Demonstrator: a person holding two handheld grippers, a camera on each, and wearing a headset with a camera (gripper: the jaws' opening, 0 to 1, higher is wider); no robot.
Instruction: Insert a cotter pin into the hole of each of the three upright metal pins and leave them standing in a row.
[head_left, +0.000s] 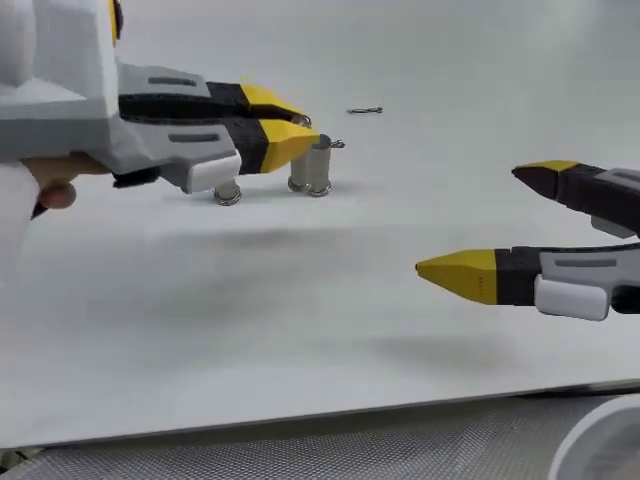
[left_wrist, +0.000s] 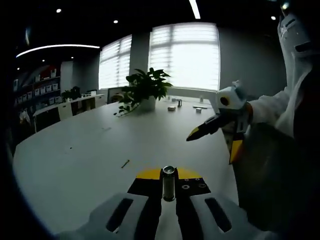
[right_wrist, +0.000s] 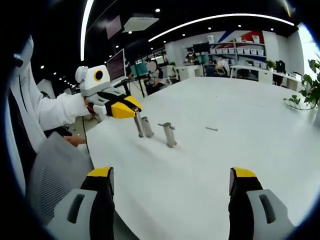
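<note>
My left gripper (right_wrist: 131, 107) is squeezed tight on one metal pin (left_wrist: 168, 184), just beside a second pin (right_wrist: 147, 126) and a third pin (right_wrist: 170, 135) with a cotter pin (head_left: 337, 145) through it on the white table (head_left: 300, 330), while my right gripper (head_left: 467, 220) is spread wide, holding nothing.

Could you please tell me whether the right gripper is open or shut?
Open: on the right gripper the jaws stand wide apart, with bare table between them.

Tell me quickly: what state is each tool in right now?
Left tool: shut on a grey cylindrical metal pin.
Right tool: open, holding nothing.
</note>
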